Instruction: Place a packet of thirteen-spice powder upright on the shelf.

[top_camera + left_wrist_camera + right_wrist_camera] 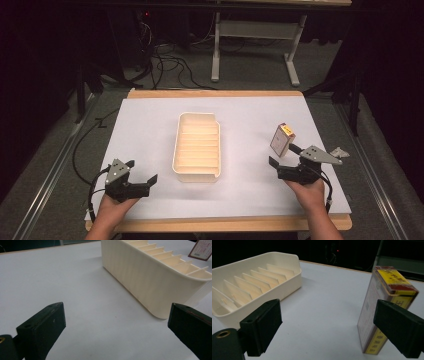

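Observation:
A cream tray (176, 145) with several divider slats stands lengthwise in the middle of the white table. To its right a small box (281, 139) with a yellow and red top stands upright. My right gripper (283, 155) sits just in front of the box, open; in the right gripper view the box (382, 297) stands beside the right jaw, slightly inside the gap (328, 310), with the tray (274, 290) off to the left. My left gripper (143, 171) rests open near the front left, nothing between its jaws (116, 312), facing the tray's near corner (140, 277).
A white sheet (150, 130) covers the wooden tabletop. A small grey crumpled scrap (339, 150) lies at the table's right edge. Beyond the table, cables (170, 62) lie on the floor and a white stand's legs (216, 60) rise at the back.

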{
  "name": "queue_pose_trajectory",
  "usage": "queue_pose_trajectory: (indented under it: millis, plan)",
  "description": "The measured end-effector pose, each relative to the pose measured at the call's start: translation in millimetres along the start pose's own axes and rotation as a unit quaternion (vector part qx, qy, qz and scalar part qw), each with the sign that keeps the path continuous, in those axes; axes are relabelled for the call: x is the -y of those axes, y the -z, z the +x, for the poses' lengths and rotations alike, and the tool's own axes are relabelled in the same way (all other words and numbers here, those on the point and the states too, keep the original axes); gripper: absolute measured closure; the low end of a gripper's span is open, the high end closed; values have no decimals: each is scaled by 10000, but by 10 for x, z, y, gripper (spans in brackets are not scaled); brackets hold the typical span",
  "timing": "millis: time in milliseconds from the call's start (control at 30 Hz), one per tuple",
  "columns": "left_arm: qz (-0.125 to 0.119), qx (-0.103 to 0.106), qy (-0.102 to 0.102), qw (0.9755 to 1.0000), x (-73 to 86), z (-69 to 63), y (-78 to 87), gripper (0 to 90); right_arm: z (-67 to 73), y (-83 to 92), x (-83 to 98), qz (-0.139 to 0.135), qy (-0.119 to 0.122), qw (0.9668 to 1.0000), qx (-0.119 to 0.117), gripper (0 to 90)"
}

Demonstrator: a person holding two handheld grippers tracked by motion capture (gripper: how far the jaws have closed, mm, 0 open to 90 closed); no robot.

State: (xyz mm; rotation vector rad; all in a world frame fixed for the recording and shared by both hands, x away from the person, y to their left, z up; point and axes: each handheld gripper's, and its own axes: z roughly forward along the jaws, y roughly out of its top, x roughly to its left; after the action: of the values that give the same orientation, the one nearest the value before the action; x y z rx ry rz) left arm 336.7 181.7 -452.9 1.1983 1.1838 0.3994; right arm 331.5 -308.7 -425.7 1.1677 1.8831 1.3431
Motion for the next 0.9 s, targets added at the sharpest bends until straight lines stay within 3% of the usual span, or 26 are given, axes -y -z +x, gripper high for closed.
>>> queue_pose_trajectory:
  millis: [233,467,900]
  plan:
    - [-85,-50,92,9999,-39,24,-8,19,-102,70,23,-16,-79,9997,213,98]
    - [-54,-78,40,9999,-31,32,-21,19,-190,85,39,3,-103,9991,402,99]
    - [-96,-143,45,9998,-34,41,-11,19,-295,47,48,24,-167,9982,571,127]
